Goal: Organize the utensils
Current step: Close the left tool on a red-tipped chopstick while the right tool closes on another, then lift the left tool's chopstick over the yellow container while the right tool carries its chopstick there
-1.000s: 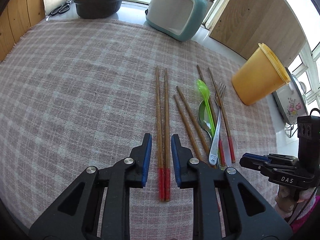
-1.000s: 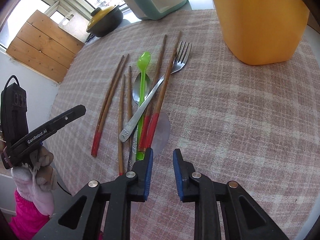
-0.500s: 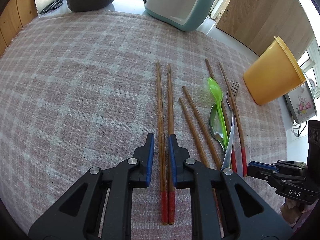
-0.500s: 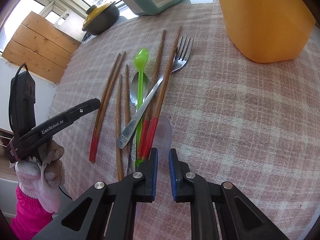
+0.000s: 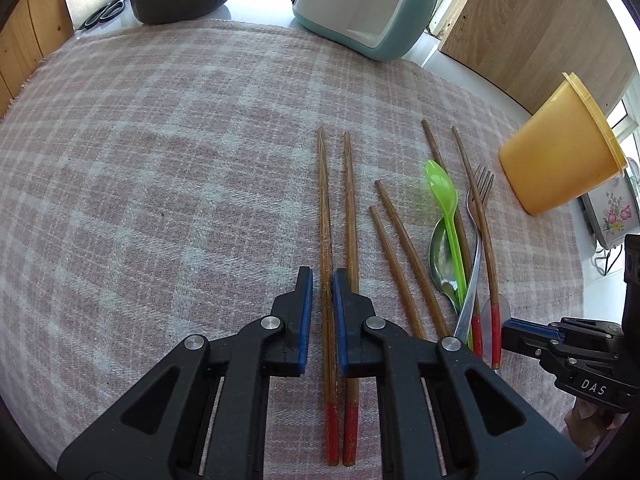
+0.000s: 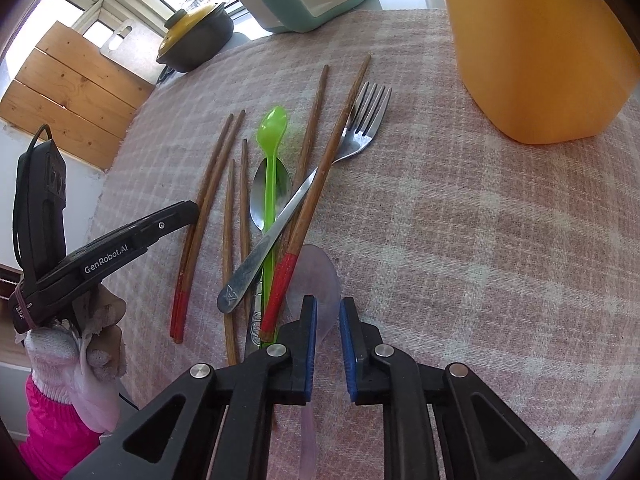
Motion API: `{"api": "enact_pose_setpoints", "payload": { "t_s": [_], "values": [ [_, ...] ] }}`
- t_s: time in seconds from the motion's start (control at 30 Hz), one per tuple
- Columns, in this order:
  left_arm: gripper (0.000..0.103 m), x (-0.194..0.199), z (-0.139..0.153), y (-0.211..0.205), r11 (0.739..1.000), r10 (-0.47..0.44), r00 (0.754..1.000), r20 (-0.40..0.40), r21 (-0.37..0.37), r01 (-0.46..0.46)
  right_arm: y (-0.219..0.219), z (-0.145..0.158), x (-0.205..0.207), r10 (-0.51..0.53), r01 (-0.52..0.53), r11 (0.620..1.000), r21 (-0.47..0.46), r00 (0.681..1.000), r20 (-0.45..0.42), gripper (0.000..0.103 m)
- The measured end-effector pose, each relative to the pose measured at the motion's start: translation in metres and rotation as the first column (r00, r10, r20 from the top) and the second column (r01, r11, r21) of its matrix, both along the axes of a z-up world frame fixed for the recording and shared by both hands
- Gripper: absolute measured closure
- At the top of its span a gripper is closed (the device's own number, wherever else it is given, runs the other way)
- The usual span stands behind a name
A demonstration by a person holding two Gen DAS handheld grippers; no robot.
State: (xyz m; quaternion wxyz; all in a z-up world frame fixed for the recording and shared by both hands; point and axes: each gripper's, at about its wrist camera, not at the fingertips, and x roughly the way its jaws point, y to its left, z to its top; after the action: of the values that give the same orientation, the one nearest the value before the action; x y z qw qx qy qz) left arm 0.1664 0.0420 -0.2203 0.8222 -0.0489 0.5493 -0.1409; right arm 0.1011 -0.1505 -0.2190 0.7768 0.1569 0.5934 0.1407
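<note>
Left gripper (image 5: 323, 276) is held low over the plaid cloth (image 5: 160, 184), its blue pads nearly closed around one chopstick of the red-tipped pair (image 5: 338, 280); the second stick of the pair passes under the right-hand pad. Whether the stick is actually clamped cannot be told. Right gripper (image 6: 328, 310) is seen slightly parted, straddling the clear plastic spoon (image 6: 318, 280), with a gap visible at each pad.

The remaining utensils are laid in a loose pile between the two grippers: green spoon (image 6: 272, 160), metal spoon (image 6: 260, 196) beneath it, fork (image 6: 356, 128) crossing diagonally, two more chopstick pairs. The yellow cup (image 5: 560, 160) is noted on its side near the pile.
</note>
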Motion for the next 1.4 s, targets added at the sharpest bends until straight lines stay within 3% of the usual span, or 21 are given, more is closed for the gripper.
{"api": "enact_pose_setpoints", "payload": {
  "t_s": [0.27,0.47,0.6,0.67,0.87,1.4],
  "values": [
    [0.094,0.006,0.001,0.004,1.0,0.012,1.0,0.006,0.023,-0.012,0.005,0.003,0.001,0.023,-0.022,0.999,-0.036,1.0,0.008,0.092],
    [0.094,0.019,-0.003,-0.011,0.998,-0.01,1.0,0.012,0.07,0.01,0.008,0.003,0.007,0.035,-0.034,0.998,-0.043,0.999,0.012,0.084],
    [0.094,0.03,-0.005,-0.011,0.998,0.01,1.0,0.014,0.055,-0.011,0.015,0.004,0.014,0.067,-0.064,0.995,-0.079,0.997,0.03,0.084],
    [0.094,0.034,-0.005,-0.012,0.998,0.01,1.0,0.021,0.055,-0.011,0.018,0.003,0.017,0.082,-0.078,0.991,-0.106,0.996,0.033,0.093],
    [0.099,0.041,-0.007,0.007,0.997,0.069,0.998,-0.007,-0.021,-0.069,0.014,0.006,0.016,0.094,-0.09,0.993,-0.075,0.995,0.043,0.102],
    [0.099,0.0,0.036,0.013,0.988,0.141,0.987,0.078,-0.074,-0.135,-0.02,0.046,-0.004,0.125,-0.107,0.988,-0.114,0.979,0.159,0.102]
  ]
}}
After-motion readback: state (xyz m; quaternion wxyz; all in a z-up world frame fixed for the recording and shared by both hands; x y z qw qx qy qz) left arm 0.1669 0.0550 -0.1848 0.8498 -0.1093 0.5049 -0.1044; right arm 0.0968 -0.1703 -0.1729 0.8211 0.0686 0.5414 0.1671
